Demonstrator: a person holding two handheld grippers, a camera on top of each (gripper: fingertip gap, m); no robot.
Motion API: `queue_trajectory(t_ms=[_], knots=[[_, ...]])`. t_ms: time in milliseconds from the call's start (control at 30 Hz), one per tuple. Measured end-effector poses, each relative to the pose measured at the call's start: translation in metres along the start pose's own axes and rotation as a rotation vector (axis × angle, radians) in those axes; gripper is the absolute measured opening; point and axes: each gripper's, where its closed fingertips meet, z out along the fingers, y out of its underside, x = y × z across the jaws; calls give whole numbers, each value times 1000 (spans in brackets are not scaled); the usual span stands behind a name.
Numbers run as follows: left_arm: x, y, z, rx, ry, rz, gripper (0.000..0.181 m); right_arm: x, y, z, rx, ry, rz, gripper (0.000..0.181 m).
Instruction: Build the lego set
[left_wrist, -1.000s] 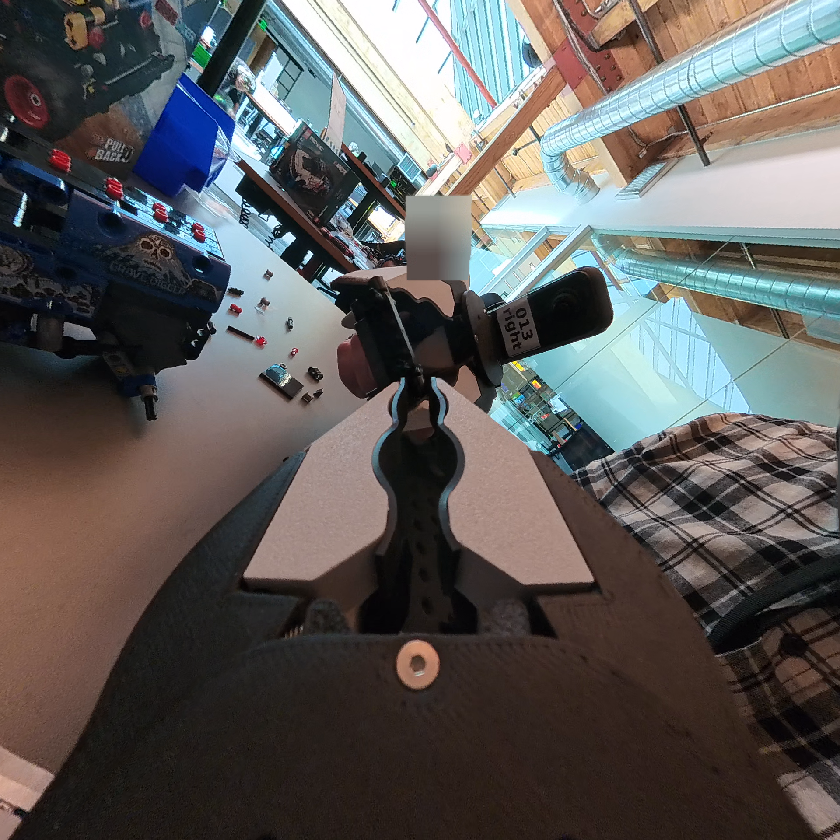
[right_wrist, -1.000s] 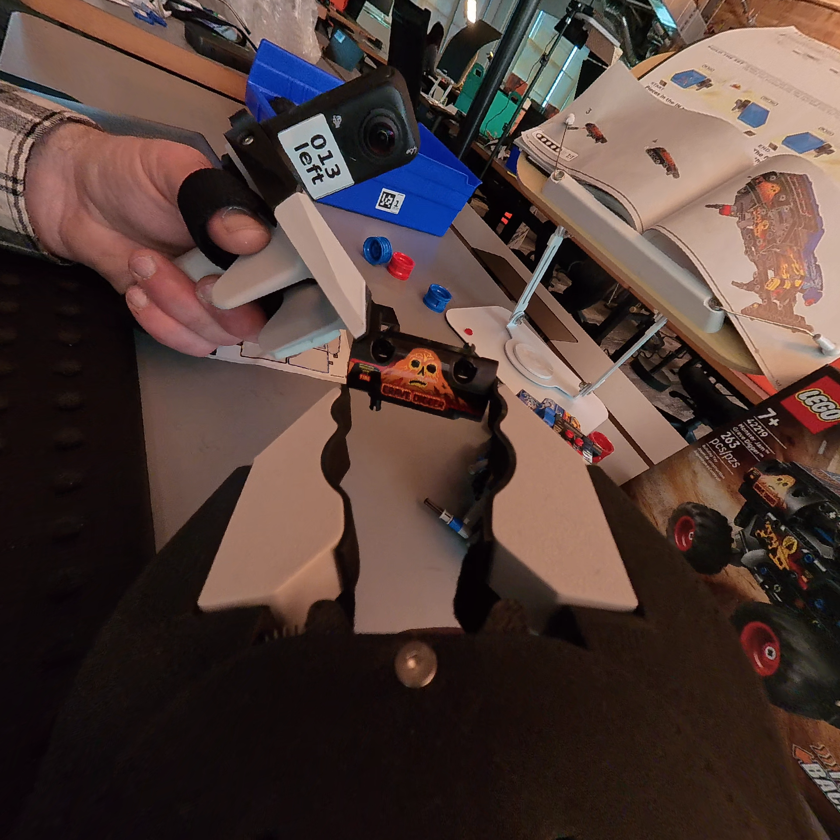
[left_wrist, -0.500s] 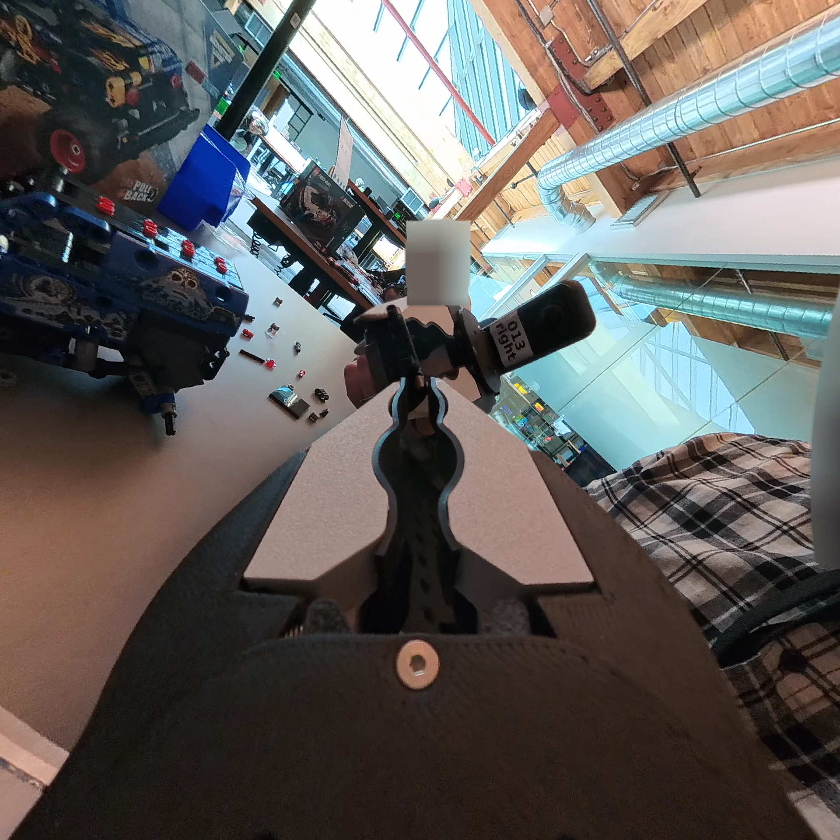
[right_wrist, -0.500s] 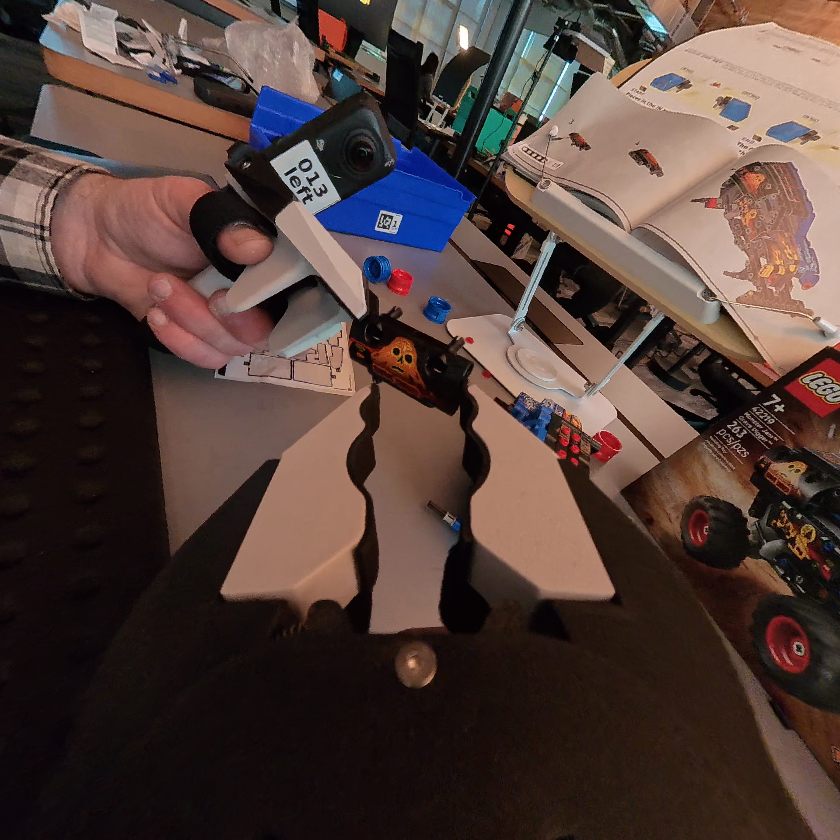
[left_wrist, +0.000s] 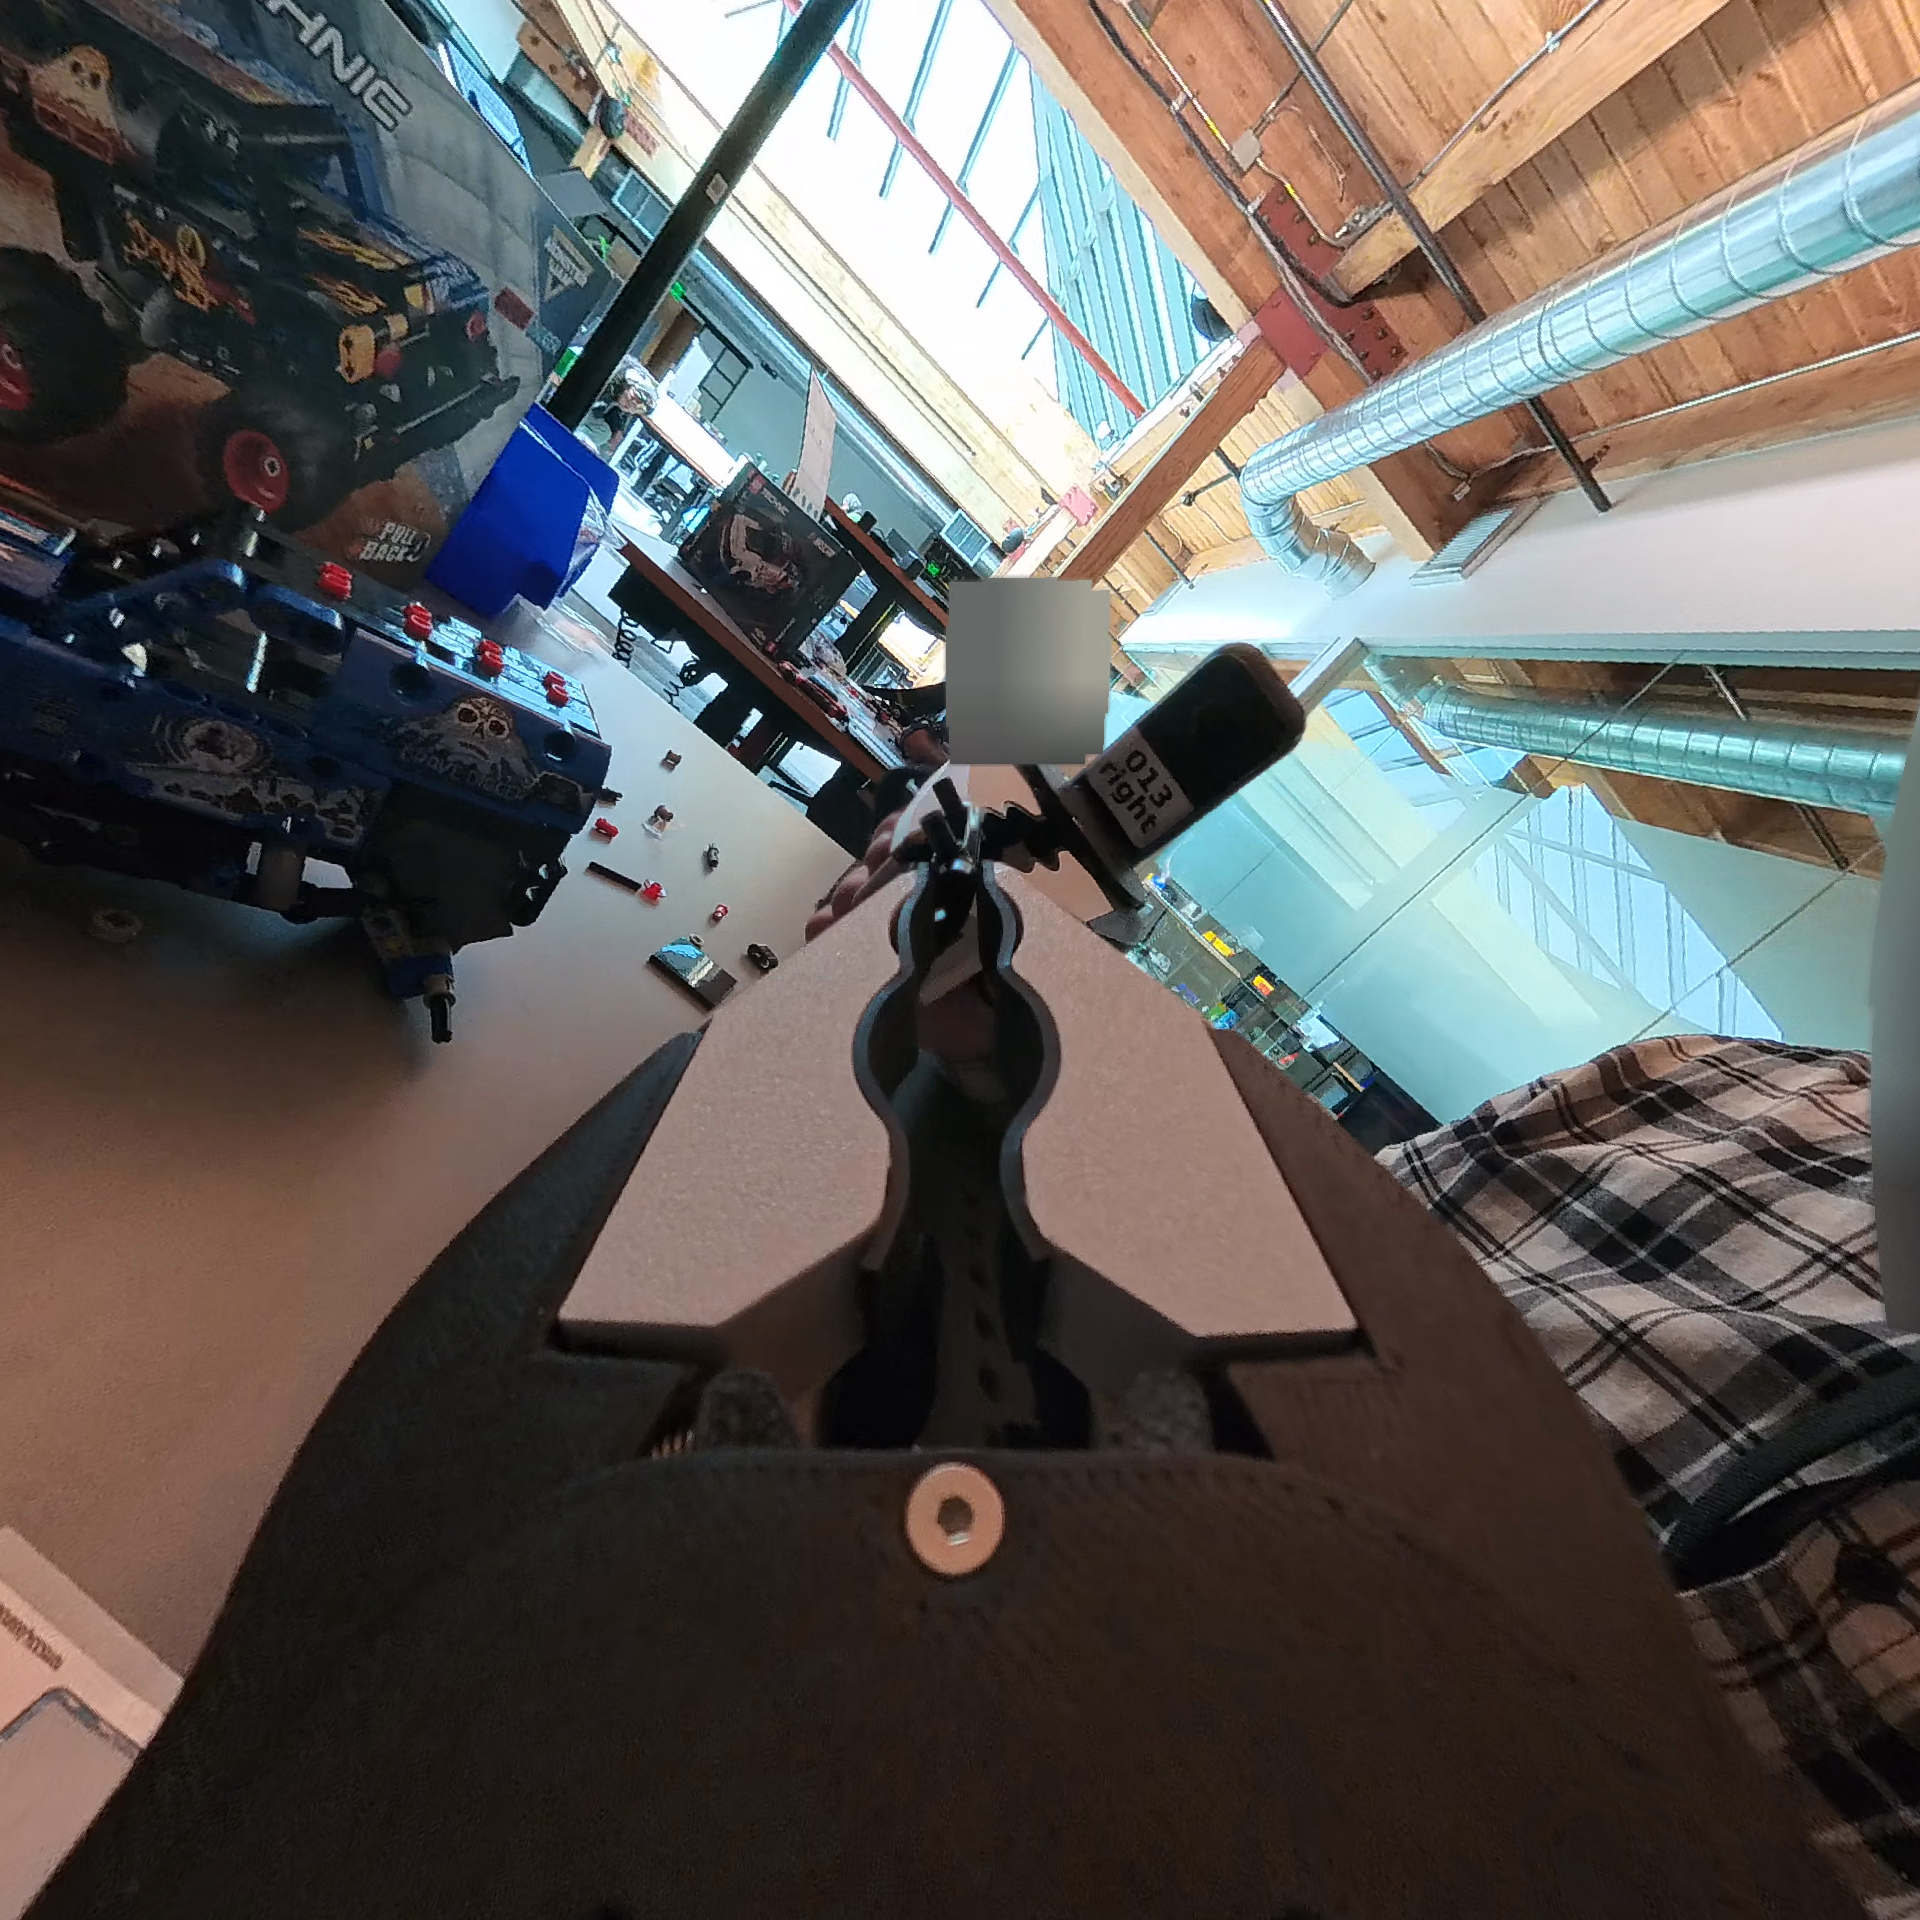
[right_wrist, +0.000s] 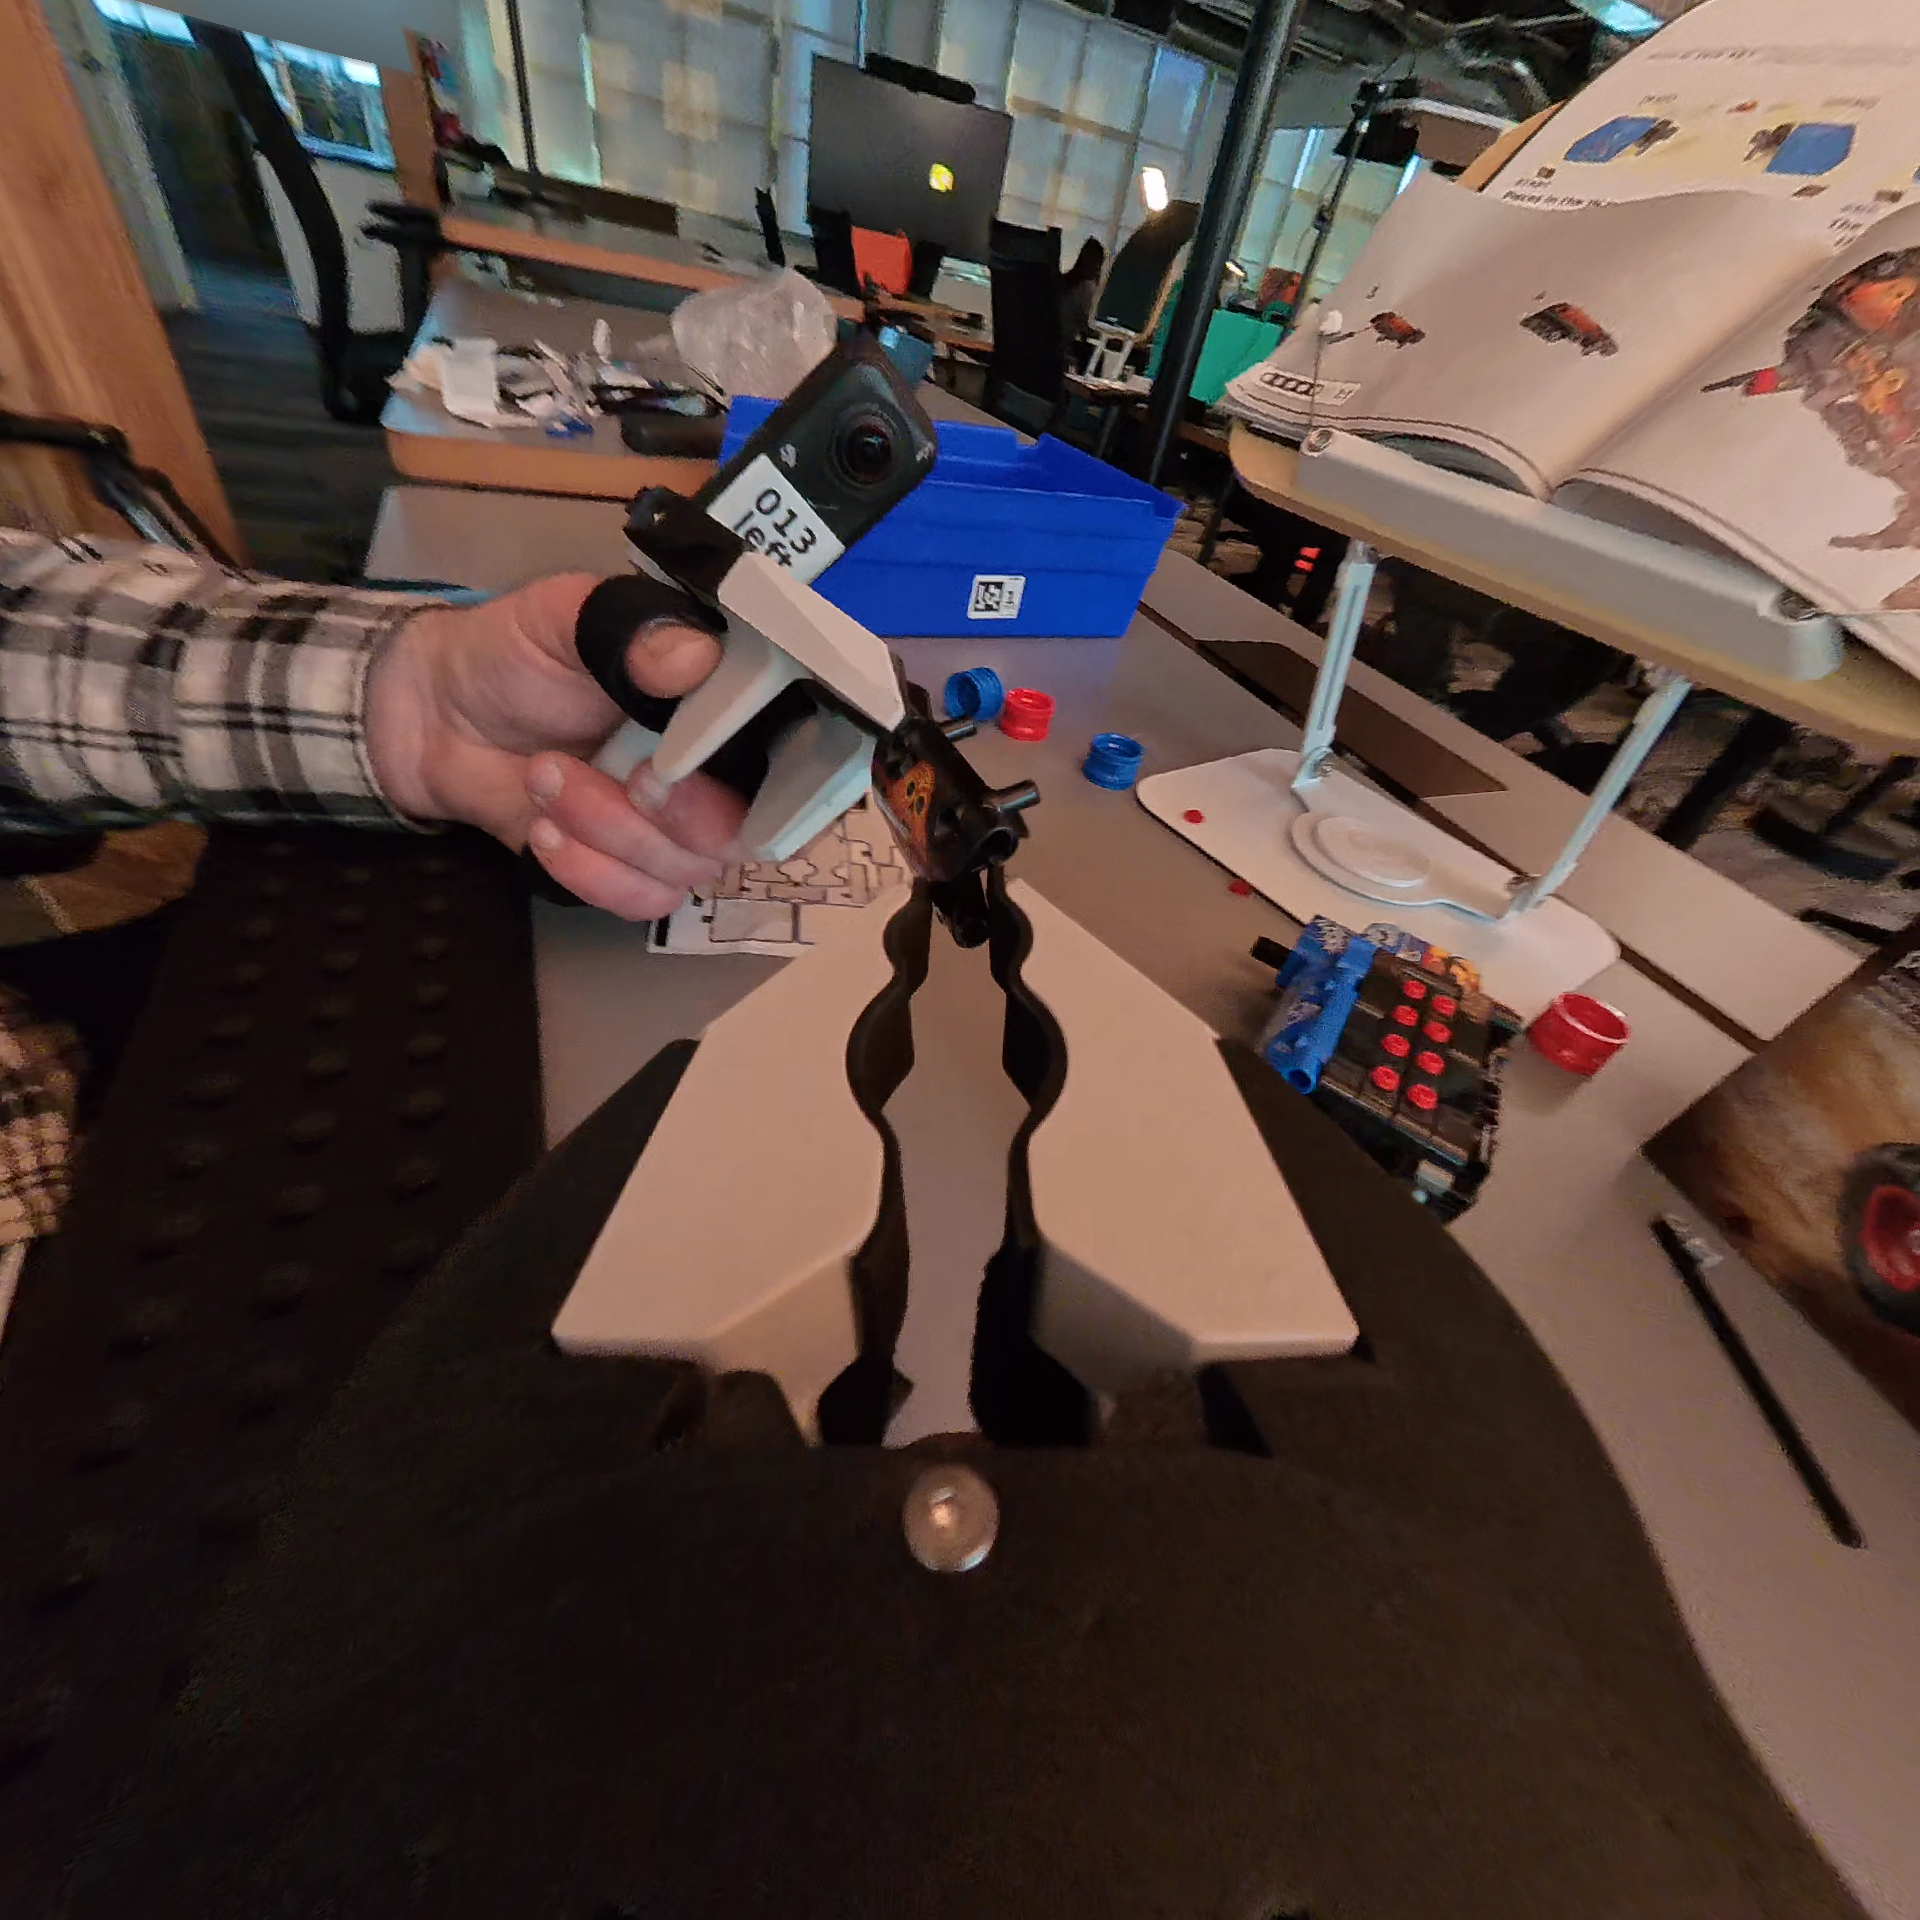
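Above surface (right_wrist: 1195, 894), our left claw (right_wrist: 831, 769) clamps black stickered panel (right_wrist: 940, 805); right claw (right_wrist: 951, 914) pinches its lower pin. Light, rigid, slick plastic: we judge edge grip safest, pins could pop.

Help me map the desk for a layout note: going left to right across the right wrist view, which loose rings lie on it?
Blue plastic ring → red plastic ring → second blue ring → larger red ring at the right.
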Motion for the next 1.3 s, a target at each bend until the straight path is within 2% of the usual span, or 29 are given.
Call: queue_trajectory(t_ms=[167,400,600,867,1033,1300], knots=[[1,-2,0,11,-13,31,7,-4,-9,-4,61,-61,76,6],[6,-1,2,5,6,60,19,-3,-20,-11,143,-106,165,6],[6,3,5,-20,-25,127,23,-5,-23,-12,168,-136,194,5],[3,10,8,-57,-64,177,24,-8,-23,-11,167,-154,198,5],[4,8,7,-51,-63,186,12,-9,-23,-11,168,-170,210,6],[5,8,7,-53,-64,208,9,-5,-22,-11,165,-160,236,7]])
